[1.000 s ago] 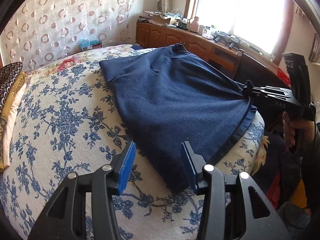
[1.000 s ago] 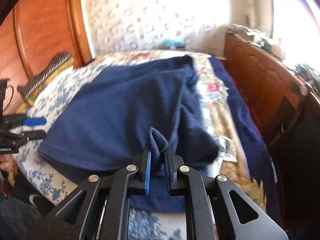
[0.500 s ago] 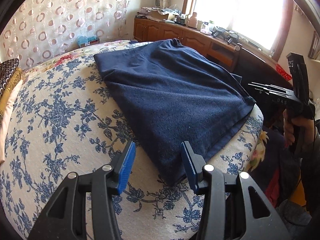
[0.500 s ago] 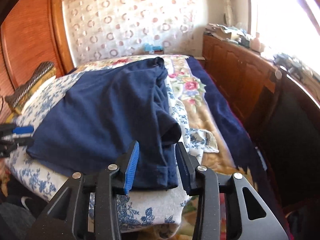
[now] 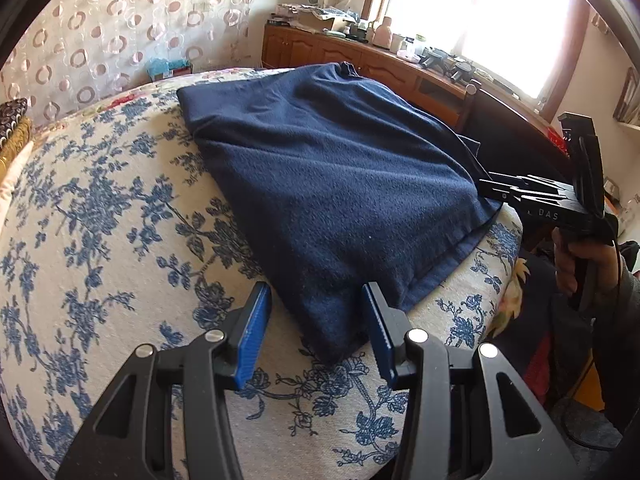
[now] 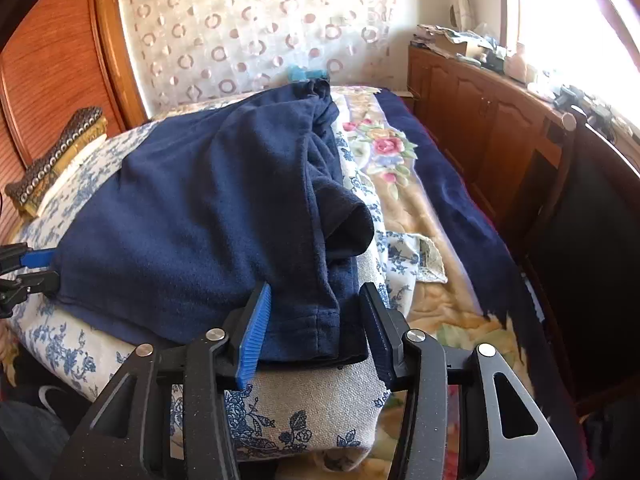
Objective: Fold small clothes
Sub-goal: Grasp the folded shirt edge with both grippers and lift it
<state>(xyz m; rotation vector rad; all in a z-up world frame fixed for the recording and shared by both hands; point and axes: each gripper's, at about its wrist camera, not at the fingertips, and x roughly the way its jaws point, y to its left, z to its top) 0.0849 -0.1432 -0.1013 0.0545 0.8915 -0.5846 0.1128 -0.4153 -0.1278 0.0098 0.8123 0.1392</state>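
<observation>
A navy blue garment (image 5: 332, 184) lies spread on a blue-flowered white cushion (image 5: 100, 220). My left gripper (image 5: 316, 320) is open, its jaws on either side of the garment's near corner, not closed on it. In the right wrist view the same garment (image 6: 192, 220) has a sleeve (image 6: 344, 220) folded over on its right side. My right gripper (image 6: 312, 320) is open with the garment's hem between its jaws. The right gripper also shows in the left wrist view (image 5: 560, 204), and the left gripper in the right wrist view (image 6: 28, 268).
A wooden cabinet (image 6: 500, 128) with clutter on top runs under the window on the right. A floral blanket with a navy border (image 6: 440, 208) lies beside the cushion. A wooden headboard (image 6: 60, 52) and patterned pillows (image 6: 52, 152) are at the left.
My right gripper let go of the navy fabric and opened; the sleeve now lies folded on the garment. Both grippers moved in closer to the garment's near edge.
</observation>
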